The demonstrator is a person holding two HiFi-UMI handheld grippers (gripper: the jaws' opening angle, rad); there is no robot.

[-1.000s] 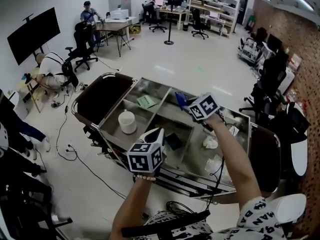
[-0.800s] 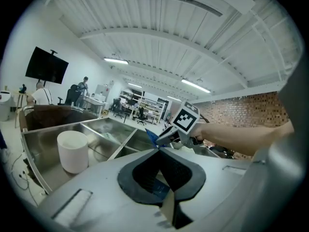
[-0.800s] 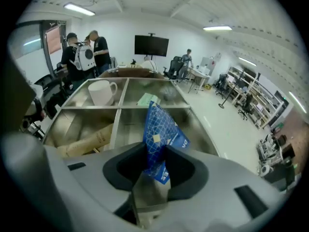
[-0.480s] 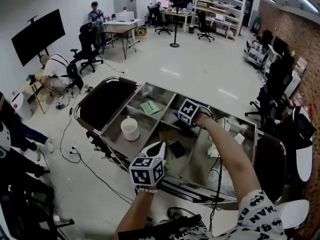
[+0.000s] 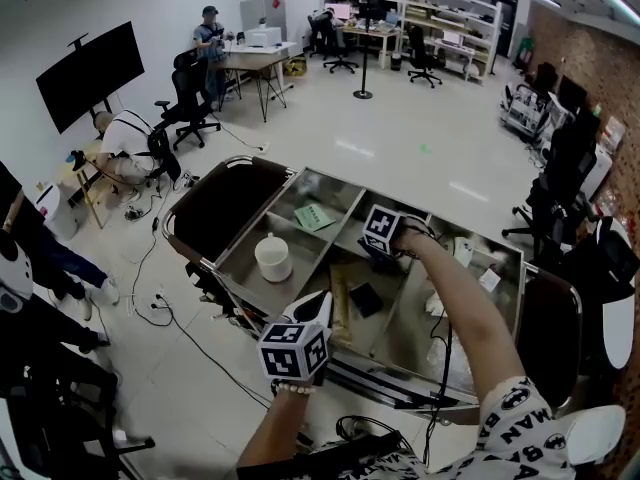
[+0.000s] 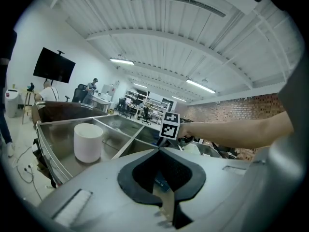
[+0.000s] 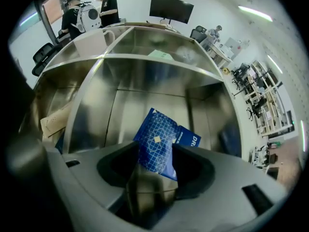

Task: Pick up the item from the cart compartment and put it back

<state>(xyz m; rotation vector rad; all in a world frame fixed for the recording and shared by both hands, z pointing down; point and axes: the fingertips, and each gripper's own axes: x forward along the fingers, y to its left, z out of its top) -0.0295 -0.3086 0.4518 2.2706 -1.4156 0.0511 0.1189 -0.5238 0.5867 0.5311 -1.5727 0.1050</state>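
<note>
A blue packet (image 7: pixel 161 141) with a white grid pattern stands tilted between the jaws of my right gripper (image 7: pixel 157 166), low over the steel floor of the cart's middle rear compartment (image 7: pixel 145 100). The jaws are opening and the packet is still between them. In the head view the right gripper (image 5: pixel 372 252) reaches down into that compartment and hides the packet. My left gripper (image 5: pixel 321 304) hangs at the cart's near edge, jaws together and empty. From the left gripper view its tips (image 6: pixel 159 151) point across the cart at the right gripper's marker cube (image 6: pixel 170 124).
The steel cart (image 5: pixel 236 240) is split into several compartments. A white cup (image 5: pixel 273 258) stands in the left one, a green paper (image 5: pixel 315 216) behind it. A black item (image 5: pixel 365 299) and a cardboard strip (image 5: pixel 339 308) lie in the near middle. White crumpled things (image 5: pixel 438 304) lie at the right. People and office chairs stand beyond.
The right gripper has come down from above the cart into the middle rear compartment with the blue packet. The left gripper has stayed near the cart's front edge.
</note>
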